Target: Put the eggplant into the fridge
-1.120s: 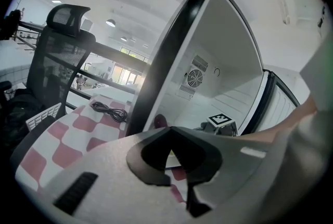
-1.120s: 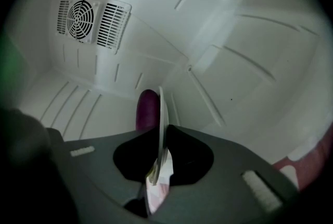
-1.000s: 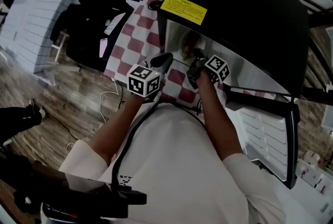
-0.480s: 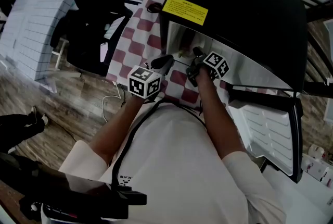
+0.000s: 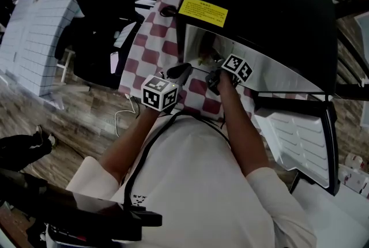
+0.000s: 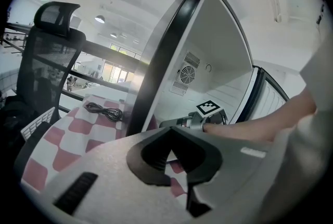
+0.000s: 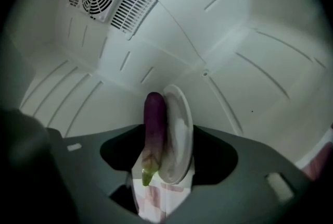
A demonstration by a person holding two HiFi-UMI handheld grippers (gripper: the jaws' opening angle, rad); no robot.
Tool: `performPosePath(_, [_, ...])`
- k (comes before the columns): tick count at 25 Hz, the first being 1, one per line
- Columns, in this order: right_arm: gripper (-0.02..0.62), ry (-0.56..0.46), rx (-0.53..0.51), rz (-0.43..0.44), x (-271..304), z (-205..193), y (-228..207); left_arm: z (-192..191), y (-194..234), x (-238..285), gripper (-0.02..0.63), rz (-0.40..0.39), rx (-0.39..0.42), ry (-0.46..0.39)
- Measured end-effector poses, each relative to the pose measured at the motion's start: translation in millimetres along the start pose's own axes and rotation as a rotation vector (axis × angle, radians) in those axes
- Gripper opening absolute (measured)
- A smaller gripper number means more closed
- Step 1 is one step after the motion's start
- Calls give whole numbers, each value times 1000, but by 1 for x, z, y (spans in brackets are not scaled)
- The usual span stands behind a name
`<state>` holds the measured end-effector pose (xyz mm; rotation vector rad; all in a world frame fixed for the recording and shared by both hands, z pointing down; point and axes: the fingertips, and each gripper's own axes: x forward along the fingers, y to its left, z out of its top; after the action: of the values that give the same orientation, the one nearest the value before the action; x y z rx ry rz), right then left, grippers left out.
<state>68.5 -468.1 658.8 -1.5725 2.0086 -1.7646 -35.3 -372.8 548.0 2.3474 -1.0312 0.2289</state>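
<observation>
Eggplant in fridge, right tongs released.
Right gripper (image 7: pixel 165 161) reaches into the fridge (image 7: pixel 244 35). Its jaws have just been opening and stand clear on both sides. The eggplant (image 7: pixel 154 124) lies between them inside the fridge, stem end nearest, touching a white plate (image 7: pixel 179 129). Left gripper (image 5: pixel 179 71) is clenched on nothing, just outside the fridge's open front, over the checked cloth (image 5: pixel 150 45).
</observation>
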Motion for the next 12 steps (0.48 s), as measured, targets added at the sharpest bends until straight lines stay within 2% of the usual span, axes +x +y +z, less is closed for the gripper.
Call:
performPosePath(6, [386, 41, -90, 17, 0, -7, 13, 3, -5, 0, 2, -17, 7, -1])
performPosePath(9, [469, 78, -173, 29, 0, -13, 16, 3, -4, -2, 2, -16, 9, -3])
performPosePath(12, [500, 96, -221, 26, -2, -17, 16, 1, -3, -3, 2, -14, 11, -3])
